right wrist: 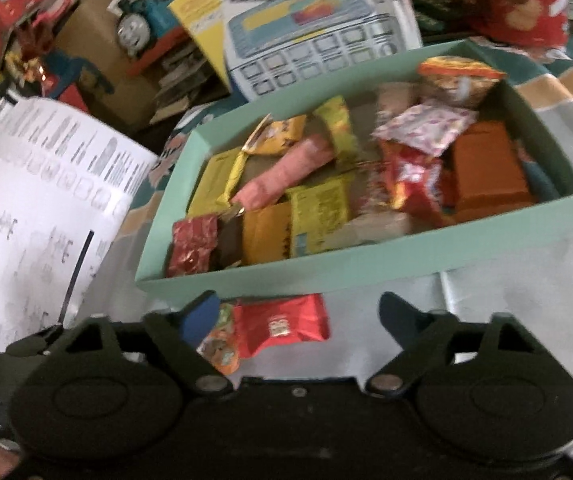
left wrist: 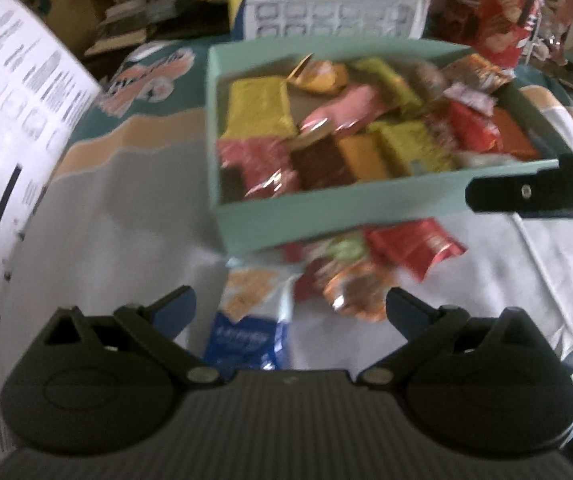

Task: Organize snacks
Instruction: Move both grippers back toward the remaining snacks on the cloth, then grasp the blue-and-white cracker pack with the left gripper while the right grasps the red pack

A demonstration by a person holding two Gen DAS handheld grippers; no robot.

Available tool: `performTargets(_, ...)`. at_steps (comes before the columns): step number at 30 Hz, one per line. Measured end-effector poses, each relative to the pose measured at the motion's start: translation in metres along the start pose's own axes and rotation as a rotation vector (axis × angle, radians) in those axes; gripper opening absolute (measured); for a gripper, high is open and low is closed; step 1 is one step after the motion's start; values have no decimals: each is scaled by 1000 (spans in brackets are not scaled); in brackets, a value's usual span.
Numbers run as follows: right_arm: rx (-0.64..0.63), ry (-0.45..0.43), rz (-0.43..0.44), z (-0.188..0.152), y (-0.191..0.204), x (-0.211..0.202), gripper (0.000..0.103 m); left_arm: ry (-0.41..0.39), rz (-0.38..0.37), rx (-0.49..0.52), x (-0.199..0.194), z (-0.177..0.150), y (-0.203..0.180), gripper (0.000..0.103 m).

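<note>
Up front in the left wrist view, the left gripper (left wrist: pixel 290 312) stands with its jaws spread wide and nothing between them. Just past its blue fingertips (left wrist: pixel 174 308) lie loose snacks on the grey cloth (left wrist: pixel 126 232): a blue-and-white packet (left wrist: pixel 248 320), an orange wrapper (left wrist: pixel 356 292) and a red packet (left wrist: pixel 412 246). Behind them sits the mint box (left wrist: pixel 326 212), packed with snacks (yellow, pink, red and orange wrappers, all blurred). A black finger of the right gripper (left wrist: pixel 526 192) reaches in from the right edge, in front of the box's near wall. A white printed carton (left wrist: pixel 14 120) fills the left side.

Next, the right wrist view: the right gripper (right wrist: pixel 298 320) is also open and empty, jaws apart over the cloth (right wrist: pixel 486 292). The red packet (right wrist: pixel 282 324) and the orange wrapper (right wrist: pixel 220 350) lie beside its left fingertip (right wrist: pixel 200 316), just in front of the box (right wrist: pixel 366 272). A pink bar (right wrist: pixel 282 174) rests tilted among the yellow packs inside. Behind the box lean a toy-keyboard carton (right wrist: pixel 306 28) and a blue toy train (right wrist: pixel 146 24).
</note>
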State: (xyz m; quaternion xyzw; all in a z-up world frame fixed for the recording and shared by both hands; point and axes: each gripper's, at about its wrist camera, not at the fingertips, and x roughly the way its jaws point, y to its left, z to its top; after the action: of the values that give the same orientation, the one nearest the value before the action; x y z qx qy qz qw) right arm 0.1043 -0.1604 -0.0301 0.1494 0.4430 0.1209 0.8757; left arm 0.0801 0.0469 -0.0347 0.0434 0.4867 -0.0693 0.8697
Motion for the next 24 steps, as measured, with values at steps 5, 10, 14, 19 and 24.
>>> performTargets(5,-44,33,-25,3,18,28,64,27,11,-44,11,-8,22,103)
performTargets(10,-74,73,-62,-2,25,51,42,33,0,-49,14,-17,32,102)
performTargets(14,-151,78,-81,-8,30,50,41,45,-20,-81,17,-25,39,93)
performTargets(19,-180,109,-95,-18,27,39,41,24,-20,-91,19,-20,38,91)
performTargets(24,-169,127,-87,-23,24,25,41,-14,-11,-59,20,-14,31,55)
